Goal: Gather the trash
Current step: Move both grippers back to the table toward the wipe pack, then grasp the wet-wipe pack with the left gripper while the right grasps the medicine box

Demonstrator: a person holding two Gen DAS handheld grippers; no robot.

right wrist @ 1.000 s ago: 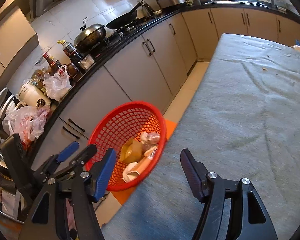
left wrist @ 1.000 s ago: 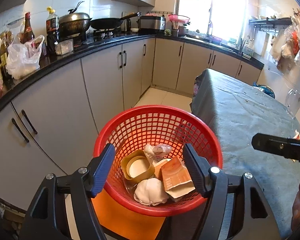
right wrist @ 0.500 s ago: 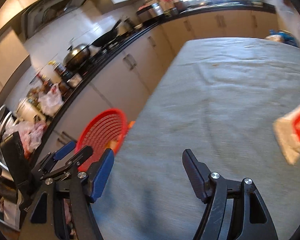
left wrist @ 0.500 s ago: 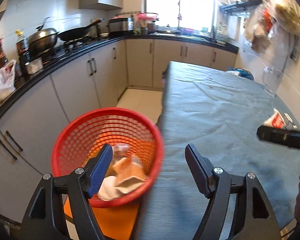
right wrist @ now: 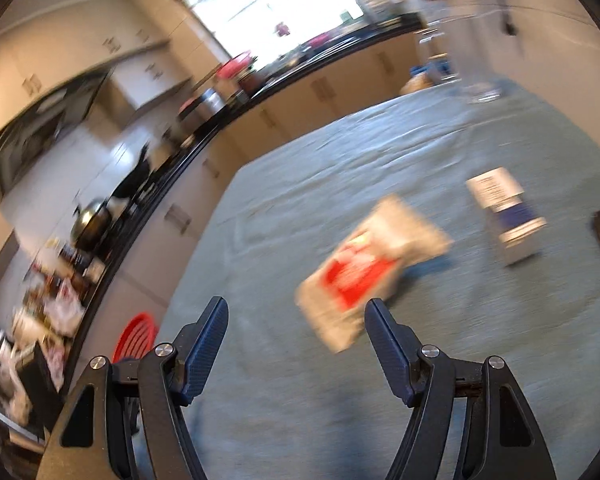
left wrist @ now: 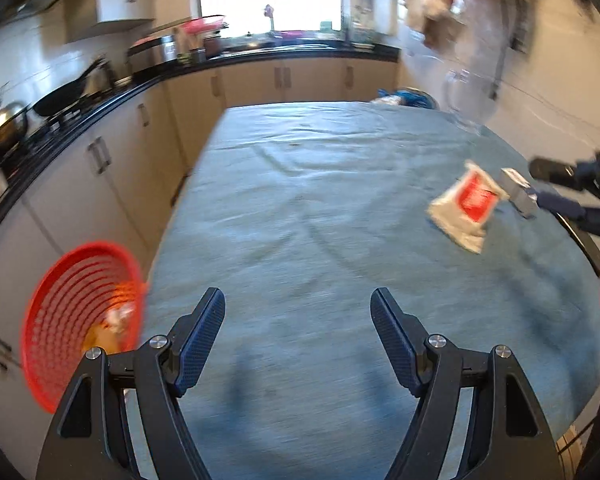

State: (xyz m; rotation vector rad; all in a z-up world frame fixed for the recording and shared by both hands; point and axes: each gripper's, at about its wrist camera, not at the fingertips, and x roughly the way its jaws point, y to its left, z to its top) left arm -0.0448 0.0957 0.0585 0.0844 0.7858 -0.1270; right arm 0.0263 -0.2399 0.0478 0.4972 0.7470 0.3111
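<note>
Left gripper (left wrist: 298, 336): we held it spread wide and empty above the near part of the table (left wrist: 300, 208), pointing down its length — it gripped nothing.

Right gripper (right wrist: 296, 338): we held it just as wide and empty, low over the cloth, aimed at the wrapper (right wrist: 370, 268); its right finger (right wrist: 384, 344) sat just beside the wrapper's near corner, probably lined up for a pick.

Wrapper: one white packet with a red panel, lying flat on the right side of the table — loose, not yet gripped.

Box (right wrist: 504, 216): one small white-and-blue carton, standing just beyond the wrapper, apart from it.

Basket (left wrist: 86, 320): one red mesh basket, off the table's left edge and below it, with some scraps inside; we judged it sat there so trash could be dropped straight off the edge.

Count: two grippers, two loose pieces on the table, one basket.

Blur: both views were smeared, so the print on the packet could not be read.
</note>
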